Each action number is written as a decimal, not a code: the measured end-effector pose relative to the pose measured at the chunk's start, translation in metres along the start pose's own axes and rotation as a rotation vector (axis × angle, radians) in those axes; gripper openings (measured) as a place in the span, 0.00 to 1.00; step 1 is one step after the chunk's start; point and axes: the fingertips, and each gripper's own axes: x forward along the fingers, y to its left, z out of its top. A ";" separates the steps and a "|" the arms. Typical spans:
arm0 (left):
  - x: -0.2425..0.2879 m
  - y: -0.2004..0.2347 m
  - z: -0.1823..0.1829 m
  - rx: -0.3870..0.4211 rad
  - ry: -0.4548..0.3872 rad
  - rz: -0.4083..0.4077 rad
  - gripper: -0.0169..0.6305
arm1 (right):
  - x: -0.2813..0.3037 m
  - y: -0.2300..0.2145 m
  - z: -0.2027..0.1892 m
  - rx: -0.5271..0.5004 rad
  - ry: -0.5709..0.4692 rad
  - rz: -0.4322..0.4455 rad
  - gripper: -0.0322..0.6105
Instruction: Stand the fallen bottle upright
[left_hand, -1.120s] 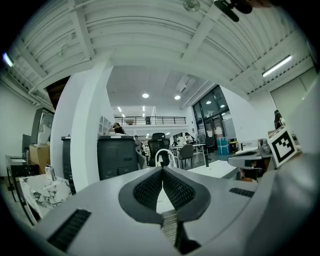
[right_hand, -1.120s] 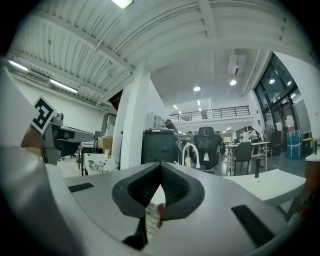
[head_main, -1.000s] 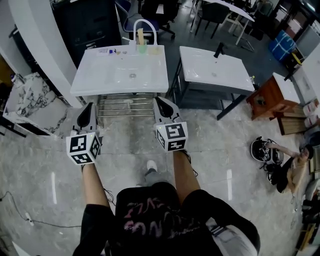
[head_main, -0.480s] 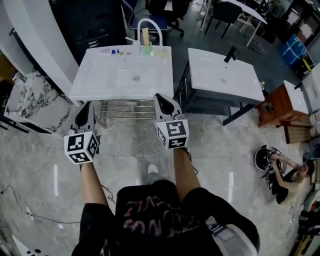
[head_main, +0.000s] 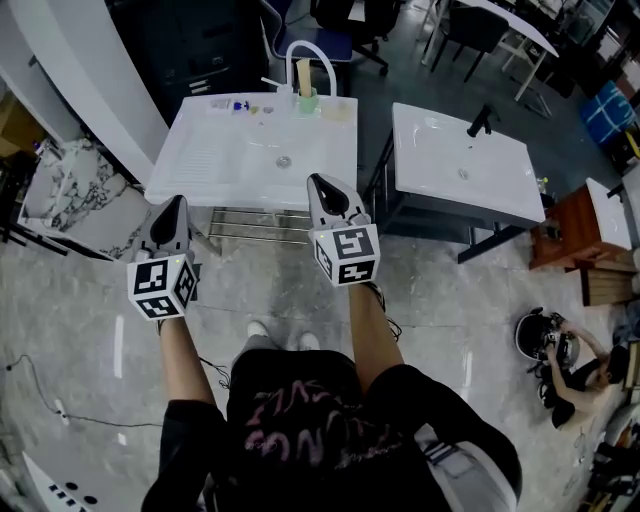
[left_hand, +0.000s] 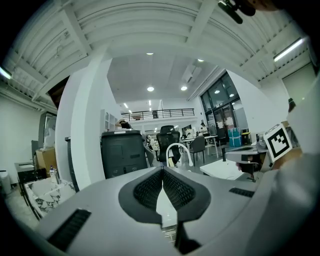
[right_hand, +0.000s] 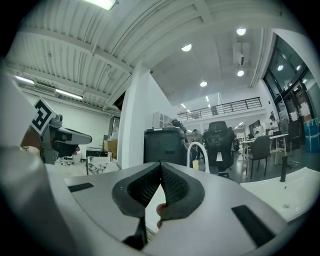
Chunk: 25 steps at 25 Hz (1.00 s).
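A grey marbled floor (head_main: 90, 330) fills the scene. At the far middle stands a white rectangular ceramic washbasin (head_main: 220, 160) on a chrome bar frame (head_main: 250, 222). To its right, just beside it, is a second white washbasin (head_main: 440, 185) with a black tap (head_main: 480, 120).

The person stands on the near side of the first basin and holds both tools out toward its near edge. The left gripper (head_main: 174, 202) has its tongs pressed together with nothing between them, and its own view shows the ribbed pads meeting at the tip. The right gripper (head_main: 318, 180) is likewise pressed together and empty.

On the first basin's far ledge are a white arched tap (head_main: 310, 55) and a pale green cup (head_main: 307, 100). Left of them lies the small clear bottle with a blue part (head_main: 228, 103), well apart from both grippers and too small to make out further.
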 end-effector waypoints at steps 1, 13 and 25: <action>0.003 0.002 0.000 0.000 0.001 0.003 0.05 | 0.005 -0.001 0.000 0.001 -0.003 0.003 0.07; 0.081 0.043 -0.018 0.007 -0.017 -0.034 0.05 | 0.092 -0.010 -0.020 -0.029 0.010 -0.006 0.07; 0.198 0.141 -0.054 -0.020 0.019 -0.126 0.05 | 0.239 -0.001 -0.032 -0.037 0.047 -0.081 0.07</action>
